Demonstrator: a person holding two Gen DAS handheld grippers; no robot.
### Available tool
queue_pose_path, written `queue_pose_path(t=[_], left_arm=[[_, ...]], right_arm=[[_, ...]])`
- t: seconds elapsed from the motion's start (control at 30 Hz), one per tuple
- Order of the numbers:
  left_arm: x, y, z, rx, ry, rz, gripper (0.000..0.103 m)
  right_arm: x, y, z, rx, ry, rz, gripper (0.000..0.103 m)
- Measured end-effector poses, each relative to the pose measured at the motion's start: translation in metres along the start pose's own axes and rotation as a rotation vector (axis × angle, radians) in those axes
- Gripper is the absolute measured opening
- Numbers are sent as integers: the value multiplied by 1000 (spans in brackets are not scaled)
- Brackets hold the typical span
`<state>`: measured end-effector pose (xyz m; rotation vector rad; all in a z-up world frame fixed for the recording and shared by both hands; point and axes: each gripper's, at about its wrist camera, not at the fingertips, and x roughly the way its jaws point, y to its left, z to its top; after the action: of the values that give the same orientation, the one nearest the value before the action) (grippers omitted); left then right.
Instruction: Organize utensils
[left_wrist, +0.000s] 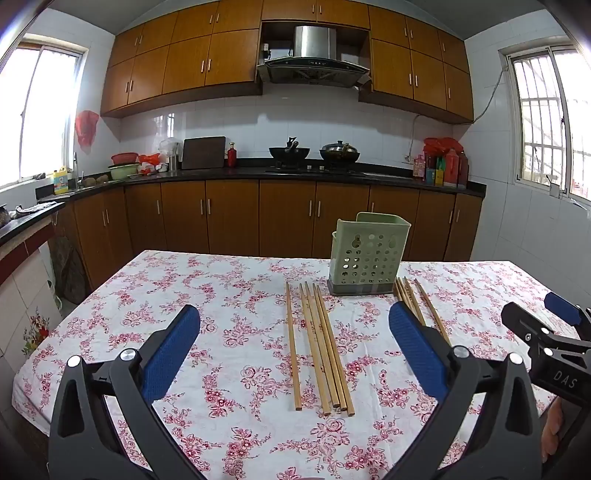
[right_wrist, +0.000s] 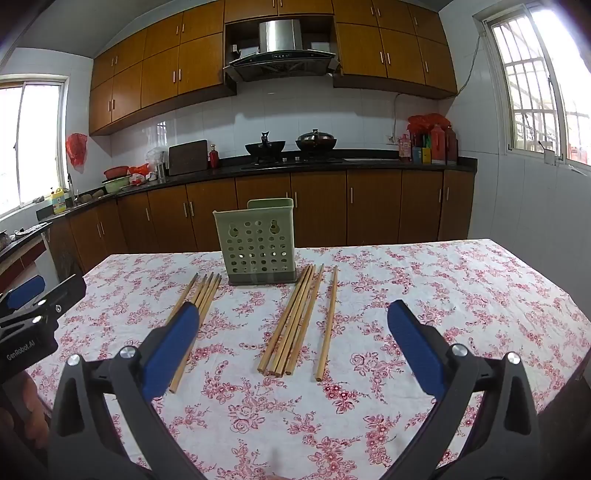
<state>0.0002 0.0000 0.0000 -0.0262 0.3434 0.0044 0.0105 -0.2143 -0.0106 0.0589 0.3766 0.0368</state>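
Observation:
A green perforated utensil holder (left_wrist: 369, 258) (right_wrist: 258, 243) stands upright on the floral tablecloth. Two groups of wooden chopsticks lie flat in front of it. The left group (left_wrist: 321, 347) (right_wrist: 201, 295) lies between my left gripper's fingers. The right group (left_wrist: 424, 306) (right_wrist: 295, 321) lies ahead of my right gripper. My left gripper (left_wrist: 295, 350) is open and empty, above the cloth. My right gripper (right_wrist: 293, 347) is open and empty too. The right gripper also shows at the right edge of the left wrist view (left_wrist: 546, 332). The left gripper shows at the left edge of the right wrist view (right_wrist: 40, 299).
The table with the floral cloth (left_wrist: 207, 332) (right_wrist: 461, 295) ends a little behind the holder. Beyond it stand wooden kitchen cabinets (left_wrist: 258, 218), a black counter with woks (left_wrist: 314, 153) and bottles (left_wrist: 443, 166). Windows are on both sides.

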Motion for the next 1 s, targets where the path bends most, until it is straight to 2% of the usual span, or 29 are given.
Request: queue_pose_path(t=[1.0], left_arm=[[0, 0, 0, -1, 4, 0, 101]], right_arm=[[-2, -1, 0, 3, 3, 2, 99]])
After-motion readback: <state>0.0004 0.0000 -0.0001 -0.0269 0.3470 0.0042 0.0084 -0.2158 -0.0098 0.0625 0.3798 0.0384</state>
